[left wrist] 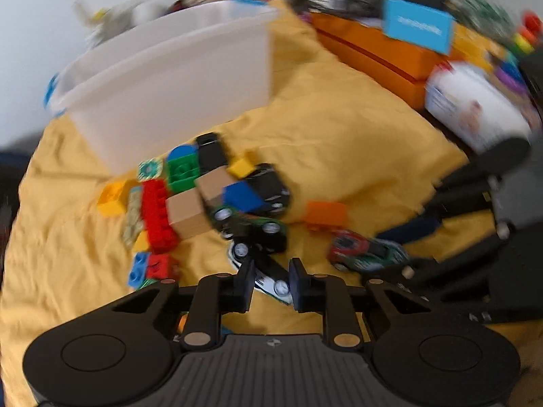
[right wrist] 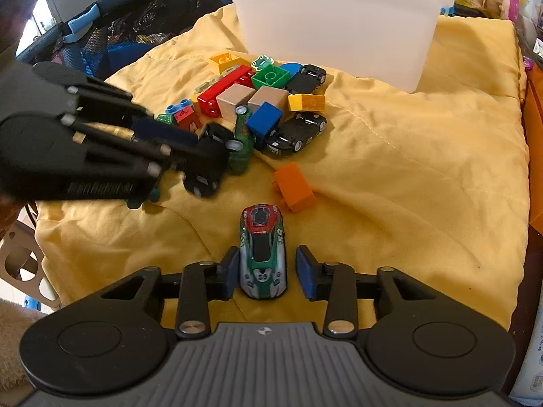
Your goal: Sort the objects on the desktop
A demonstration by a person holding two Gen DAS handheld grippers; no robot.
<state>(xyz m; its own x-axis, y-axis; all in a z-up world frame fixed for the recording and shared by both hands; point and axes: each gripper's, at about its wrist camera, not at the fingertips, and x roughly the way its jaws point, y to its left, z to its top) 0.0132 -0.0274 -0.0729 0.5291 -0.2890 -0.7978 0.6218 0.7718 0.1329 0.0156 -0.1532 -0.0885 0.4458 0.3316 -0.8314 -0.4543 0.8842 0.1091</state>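
Toys lie heaped on a yellow cloth [right wrist: 424,156] before an empty white bin [right wrist: 332,23]: bricks, wooden cubes and cars. This looks like the picking step for both hands. The left gripper [left wrist: 271,283] is pinching a black car [left wrist: 271,279] at the near edge of the heap (that view is blurred, so how firmly is unclear). The right gripper [right wrist: 266,273] straddles a green racing car [right wrist: 263,254] lying apart from the heap; its left pad touches the car, the right pad stands just off it. Next, I judge, the right should finish pinching, then each car needs carrying to the bin or a pile of its own.
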